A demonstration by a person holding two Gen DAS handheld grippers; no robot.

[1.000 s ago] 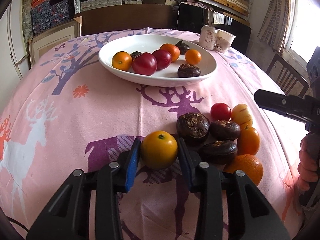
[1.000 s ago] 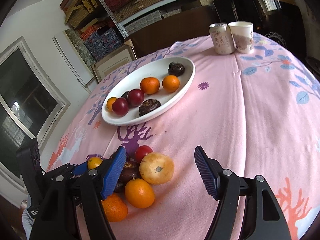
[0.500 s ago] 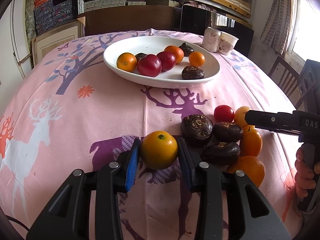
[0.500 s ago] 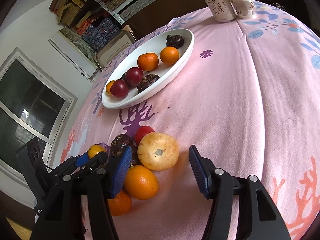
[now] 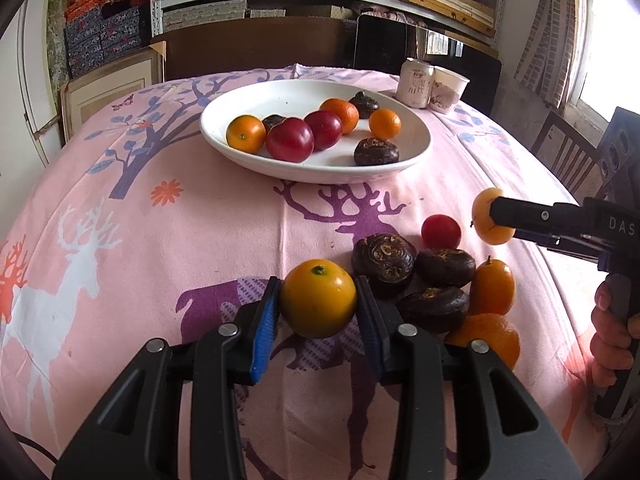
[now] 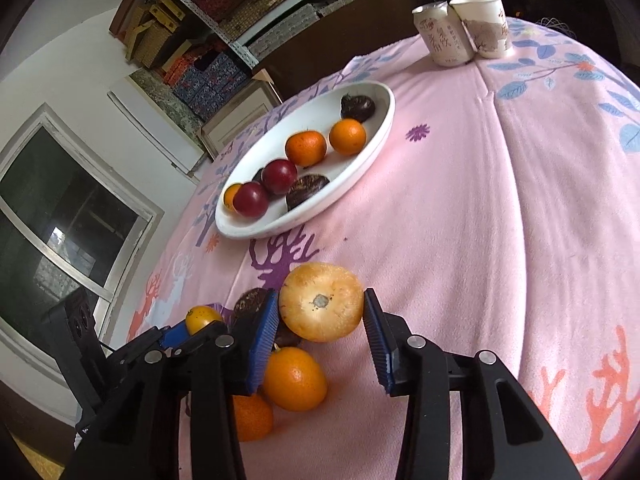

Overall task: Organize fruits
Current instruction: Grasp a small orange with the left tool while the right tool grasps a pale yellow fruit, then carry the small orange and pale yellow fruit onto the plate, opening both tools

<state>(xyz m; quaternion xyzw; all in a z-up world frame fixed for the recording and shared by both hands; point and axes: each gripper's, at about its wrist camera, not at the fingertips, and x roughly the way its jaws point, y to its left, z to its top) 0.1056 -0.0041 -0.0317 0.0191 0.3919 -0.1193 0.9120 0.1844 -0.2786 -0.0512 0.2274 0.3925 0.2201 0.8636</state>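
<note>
My left gripper (image 5: 317, 284) is shut on a yellow-orange citrus fruit (image 5: 318, 304) just above the pink cloth, left of the loose pile. My right gripper (image 6: 320, 296) has its jaws closing, and its blue pads touch both sides of a pale orange fruit (image 6: 320, 312) with a round scar. In the left wrist view this fruit (image 5: 482, 220) sits at the tip of the right gripper (image 5: 496, 212). The pile holds a small red fruit (image 5: 441, 231), three dark brown corms (image 5: 382, 258) and two oranges (image 5: 492, 288). The white plate (image 5: 416, 152) further back carries several fruits.
A drink can (image 5: 414, 86) and a paper cup (image 5: 448, 88) stand at the far edge behind the plate. A wooden chair (image 5: 568, 152) is off the table's right side. A person's hand (image 5: 608, 344) grips the right tool's handle. Shelves with boxes line the back wall.
The right gripper's jaws narrowed from wide open around the pale orange fruit until the pads reached it. The left gripper stayed put with its citrus fruit.
</note>
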